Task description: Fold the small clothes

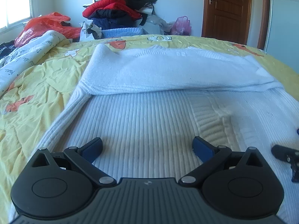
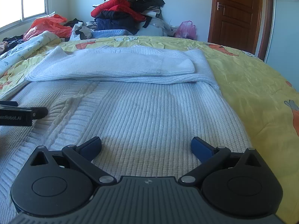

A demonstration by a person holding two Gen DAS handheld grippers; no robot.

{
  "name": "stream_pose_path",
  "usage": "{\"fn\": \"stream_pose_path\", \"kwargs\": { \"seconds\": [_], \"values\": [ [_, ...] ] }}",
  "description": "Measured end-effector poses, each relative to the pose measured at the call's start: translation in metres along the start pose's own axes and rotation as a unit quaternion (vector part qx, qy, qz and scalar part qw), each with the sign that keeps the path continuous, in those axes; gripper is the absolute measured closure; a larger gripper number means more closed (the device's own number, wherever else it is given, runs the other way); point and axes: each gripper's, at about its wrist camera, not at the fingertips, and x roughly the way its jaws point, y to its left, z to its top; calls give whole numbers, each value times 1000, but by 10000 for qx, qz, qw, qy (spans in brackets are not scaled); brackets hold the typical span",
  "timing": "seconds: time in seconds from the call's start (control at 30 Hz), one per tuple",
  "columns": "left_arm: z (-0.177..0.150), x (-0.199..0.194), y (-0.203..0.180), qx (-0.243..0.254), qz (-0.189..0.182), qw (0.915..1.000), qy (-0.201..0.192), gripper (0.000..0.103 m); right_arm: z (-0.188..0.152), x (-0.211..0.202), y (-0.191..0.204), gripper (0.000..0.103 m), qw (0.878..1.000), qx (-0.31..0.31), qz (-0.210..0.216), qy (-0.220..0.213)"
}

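A white ribbed knit sweater (image 1: 145,115) lies flat on the yellow bedspread (image 1: 37,78). Its sleeves are folded across its upper part (image 1: 158,72). My left gripper (image 1: 147,147) is open and empty, low over the sweater's lower left half. My right gripper (image 2: 145,146) is open and empty, low over the sweater (image 2: 149,108) on its right half. The folded sleeves (image 2: 121,65) lie ahead of it. The left gripper also shows at the left edge of the right wrist view (image 2: 22,114). The right gripper shows at the right edge of the left wrist view (image 1: 286,155).
A heap of red, black and blue clothes (image 1: 119,9) stands against the far wall. An orange plastic bag (image 1: 48,26) and a printed white cloth (image 1: 28,56) lie at the far left. A pink bag (image 1: 181,26) and a brown door (image 1: 231,9) are at the back right.
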Motion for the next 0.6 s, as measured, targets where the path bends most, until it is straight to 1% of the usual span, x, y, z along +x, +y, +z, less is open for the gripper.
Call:
{"fn": "stream_pose_path", "kwargs": {
  "seconds": [0.23, 0.33, 0.6],
  "values": [
    [-21, -24, 2, 11, -60, 10000, -54, 0, 0, 0, 0, 2, 10000, -8, -6, -5],
    [-22, -24, 4, -32, -127, 9999, -78, 0, 0, 0, 0, 2, 10000, -10, -8, -8],
    [-22, -23, 2, -27, -85, 9999, -99, 0, 0, 0, 0, 2, 10000, -11, -16, -20]
  ]
}}
